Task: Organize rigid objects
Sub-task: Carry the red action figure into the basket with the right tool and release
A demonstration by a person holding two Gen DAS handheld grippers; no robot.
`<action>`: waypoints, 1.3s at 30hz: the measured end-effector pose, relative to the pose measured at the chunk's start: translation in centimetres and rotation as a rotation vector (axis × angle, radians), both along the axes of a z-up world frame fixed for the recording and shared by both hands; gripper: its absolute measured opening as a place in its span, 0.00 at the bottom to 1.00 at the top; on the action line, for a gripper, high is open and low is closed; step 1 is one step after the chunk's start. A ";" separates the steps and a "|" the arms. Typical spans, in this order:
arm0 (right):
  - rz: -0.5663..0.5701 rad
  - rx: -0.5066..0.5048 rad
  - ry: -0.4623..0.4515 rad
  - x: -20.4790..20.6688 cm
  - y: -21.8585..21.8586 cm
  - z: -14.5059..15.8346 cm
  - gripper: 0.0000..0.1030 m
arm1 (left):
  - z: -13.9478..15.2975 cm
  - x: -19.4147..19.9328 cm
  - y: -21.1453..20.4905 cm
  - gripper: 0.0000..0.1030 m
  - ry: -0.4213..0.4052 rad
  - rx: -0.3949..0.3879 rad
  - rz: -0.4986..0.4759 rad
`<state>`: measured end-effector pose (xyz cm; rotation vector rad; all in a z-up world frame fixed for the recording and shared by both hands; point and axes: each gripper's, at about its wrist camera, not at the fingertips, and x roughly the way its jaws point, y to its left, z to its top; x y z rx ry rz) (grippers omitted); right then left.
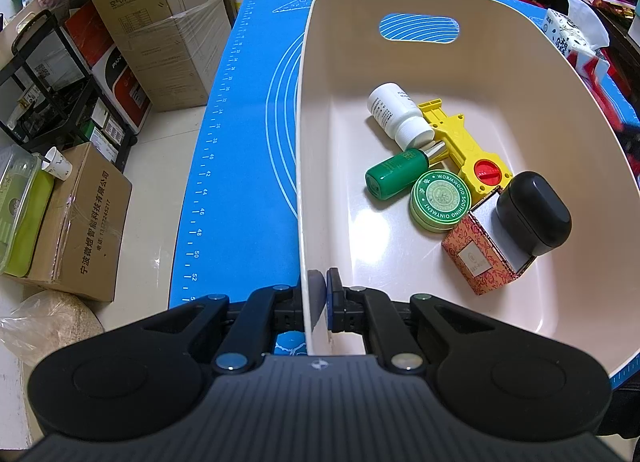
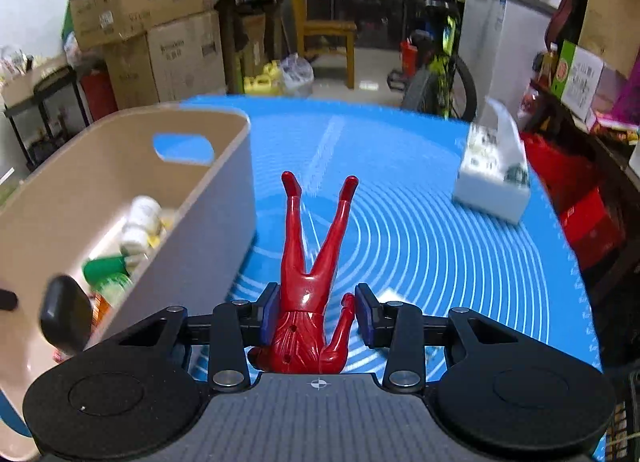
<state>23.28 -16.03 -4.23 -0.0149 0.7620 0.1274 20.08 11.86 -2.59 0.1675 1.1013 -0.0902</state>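
A beige plastic bin (image 1: 500, 73) stands on the blue mat (image 1: 240, 141). My left gripper (image 1: 318, 302) is shut on the bin's near left rim. Inside lie a white bottle (image 1: 394, 113), a yellow tool (image 1: 460, 141), a green bottle (image 1: 394, 175), a green ointment tin (image 1: 442, 199), a patterned box (image 1: 480, 258) and a black case (image 1: 534, 213). In the right wrist view, my right gripper (image 2: 316, 314) holds a red figure (image 2: 312, 274), legs pointing away, above the mat (image 2: 420, 242) just right of the bin (image 2: 120, 165).
A tissue pack (image 2: 492, 181) lies on the mat at the far right. Cardboard boxes (image 1: 160, 29) and a black rack (image 1: 48, 81) stand on the floor to the left. A bicycle (image 2: 440, 73) and shelves are beyond the table.
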 end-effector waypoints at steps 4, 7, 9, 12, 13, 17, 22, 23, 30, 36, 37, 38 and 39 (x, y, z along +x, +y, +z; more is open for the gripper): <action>0.000 0.015 -0.082 -0.4 -0.2 2.1 0.45 | 0.0 0.0 0.0 0.08 0.000 0.000 0.000; -0.008 0.036 -0.133 -0.3 -0.4 3.9 0.45 | 0.0 0.0 0.0 0.08 0.000 0.001 0.000; -0.006 0.059 -0.163 -0.1 -0.5 5.1 0.45 | 0.0 0.0 0.0 0.08 -0.001 0.001 0.000; 0.002 0.080 -0.216 0.1 -0.5 6.8 0.45 | 0.0 0.0 0.0 0.08 0.000 0.000 0.000; 0.006 0.084 -0.233 0.2 -0.4 7.4 0.45 | 0.0 0.0 0.0 0.08 0.001 0.000 0.000; 0.040 0.097 -0.293 0.5 0.6 9.6 0.45 | 0.0 0.0 0.0 0.08 0.000 0.001 0.000; 0.117 0.102 -0.333 1.2 2.9 11.7 0.45 | 0.0 0.0 0.0 0.08 0.001 0.001 0.000; 0.130 0.103 -0.336 1.4 3.5 11.9 0.45 | 0.0 0.0 0.0 0.08 0.001 0.001 0.000; 0.216 0.108 -0.289 2.7 7.8 11.8 0.45 | 0.0 0.0 0.0 0.08 0.000 0.000 0.001; 0.268 0.110 -0.147 4.5 10.7 8.5 0.45 | 0.0 0.0 0.1 0.08 0.000 0.000 0.002; 0.272 0.104 -0.124 4.7 11.1 8.0 0.45 | 0.0 -0.1 0.1 0.08 0.001 0.000 0.000; 0.274 0.105 -0.098 5.1 11.5 7.4 0.45 | 0.0 -0.1 0.1 0.08 0.001 0.000 -0.001; 0.277 0.106 -0.076 5.1 11.8 6.8 0.45 | 0.0 -0.1 0.2 0.08 0.001 -0.001 -0.002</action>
